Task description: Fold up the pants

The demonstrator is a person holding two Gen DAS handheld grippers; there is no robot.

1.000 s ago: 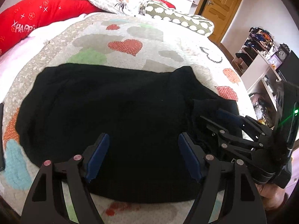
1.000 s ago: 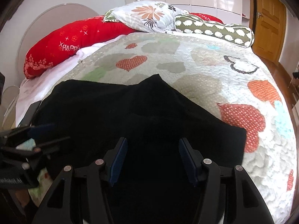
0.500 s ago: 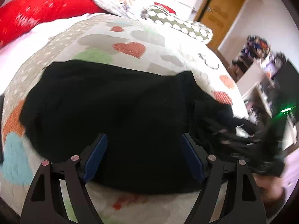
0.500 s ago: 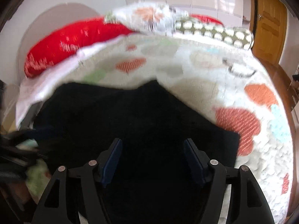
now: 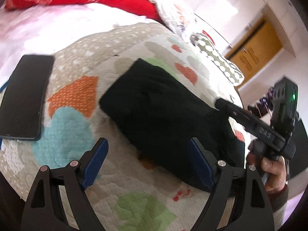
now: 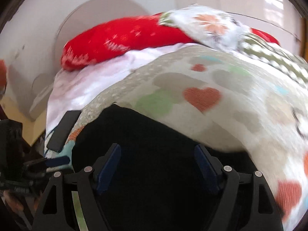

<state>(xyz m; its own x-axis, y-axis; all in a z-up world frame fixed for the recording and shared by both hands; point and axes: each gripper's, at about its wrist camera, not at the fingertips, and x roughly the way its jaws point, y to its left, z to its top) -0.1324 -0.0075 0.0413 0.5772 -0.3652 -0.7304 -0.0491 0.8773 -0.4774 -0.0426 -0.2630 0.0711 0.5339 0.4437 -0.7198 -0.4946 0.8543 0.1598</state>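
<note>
Black pants (image 5: 159, 104) folded on quilt (image 5: 123, 181). Left gripper (image 5: 148, 161) wide open, empty. Right gripper (image 6: 157, 165) wide open over pants, empty. Phone (image 5: 23, 98) beside.

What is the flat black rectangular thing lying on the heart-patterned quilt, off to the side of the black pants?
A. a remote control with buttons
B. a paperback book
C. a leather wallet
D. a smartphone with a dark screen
D: the flat black smartphone shows a smooth dark glass face and rounded corners, lying on the heart-patterned quilt apart from the black pants.
</note>
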